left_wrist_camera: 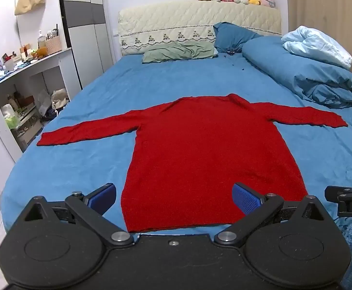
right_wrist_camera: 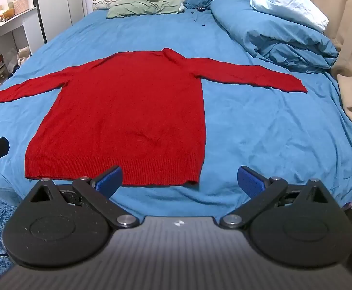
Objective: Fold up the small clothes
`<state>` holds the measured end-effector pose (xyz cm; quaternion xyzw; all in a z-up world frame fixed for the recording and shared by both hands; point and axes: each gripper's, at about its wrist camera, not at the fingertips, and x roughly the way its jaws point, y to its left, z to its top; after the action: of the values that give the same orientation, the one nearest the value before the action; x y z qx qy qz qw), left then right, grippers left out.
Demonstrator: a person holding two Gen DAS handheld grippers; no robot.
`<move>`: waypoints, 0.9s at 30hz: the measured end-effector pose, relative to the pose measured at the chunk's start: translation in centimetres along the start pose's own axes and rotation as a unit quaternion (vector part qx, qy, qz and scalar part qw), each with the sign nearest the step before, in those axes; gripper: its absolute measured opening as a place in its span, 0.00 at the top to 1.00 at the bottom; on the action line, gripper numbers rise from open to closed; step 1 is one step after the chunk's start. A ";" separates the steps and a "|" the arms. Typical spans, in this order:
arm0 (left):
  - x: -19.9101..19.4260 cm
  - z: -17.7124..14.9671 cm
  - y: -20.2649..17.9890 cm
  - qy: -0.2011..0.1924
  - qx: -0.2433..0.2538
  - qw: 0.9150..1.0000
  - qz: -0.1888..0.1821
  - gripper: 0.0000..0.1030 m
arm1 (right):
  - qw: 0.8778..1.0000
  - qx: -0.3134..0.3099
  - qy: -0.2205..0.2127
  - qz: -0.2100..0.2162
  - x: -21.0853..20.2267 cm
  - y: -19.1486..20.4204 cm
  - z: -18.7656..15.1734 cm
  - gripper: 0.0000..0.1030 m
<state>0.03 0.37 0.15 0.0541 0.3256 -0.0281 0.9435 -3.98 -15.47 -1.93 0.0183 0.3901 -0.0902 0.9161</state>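
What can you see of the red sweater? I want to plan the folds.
The red sweater is a long-sleeved knit with a ribbed hem and a high collar. It lies flat on the blue bedsheet, both sleeves spread straight out sideways, hem nearest the cameras, collar toward the pillows. It is unfolded and fairly smooth. Neither gripper touches it.

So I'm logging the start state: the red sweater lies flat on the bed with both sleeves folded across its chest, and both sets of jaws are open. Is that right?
Not quite. The red sweater lies flat on the bed, but both sleeves are spread straight out to the sides, not folded in; the right wrist view shows it. Both sets of jaws are indeed open.
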 end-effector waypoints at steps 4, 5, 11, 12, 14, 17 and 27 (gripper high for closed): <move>0.1 0.2 -0.7 0.002 0.009 1.000 0.011 0.00 | 1.000 -0.002 -0.001 -0.002 0.0 0.1 0.0 0.00; 0.0 0.2 -0.7 0.000 0.008 1.000 0.010 0.00 | 1.000 -0.001 0.000 -0.001 0.0 0.1 0.1 0.00; 0.0 -0.2 -0.3 -0.002 0.001 1.000 0.004 0.00 | 1.000 -0.002 0.000 -0.001 0.0 0.1 0.1 0.00; 0.0 -0.2 -0.3 -0.002 0.001 1.000 0.004 0.00 | 1.000 -0.002 0.000 -0.001 0.0 0.0 0.0 0.00; -0.1 -0.1 -0.3 -0.002 0.000 1.000 0.004 0.00 | 1.000 -0.003 0.000 -0.002 -0.2 0.3 0.3 0.00; -0.1 0.0 -0.3 -0.001 -0.002 1.000 0.004 0.00 | 1.000 -0.003 0.000 -0.002 -0.1 0.3 0.3 0.00; 0.1 0.1 -0.3 0.000 -0.006 1.000 0.006 0.00 | 1.000 -0.003 -0.001 -0.001 0.0 0.3 0.4 0.00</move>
<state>0.13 0.09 0.17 0.0505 0.3255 -0.0209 0.9440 -3.64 -15.18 -1.70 0.0147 0.3899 -0.0900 0.9163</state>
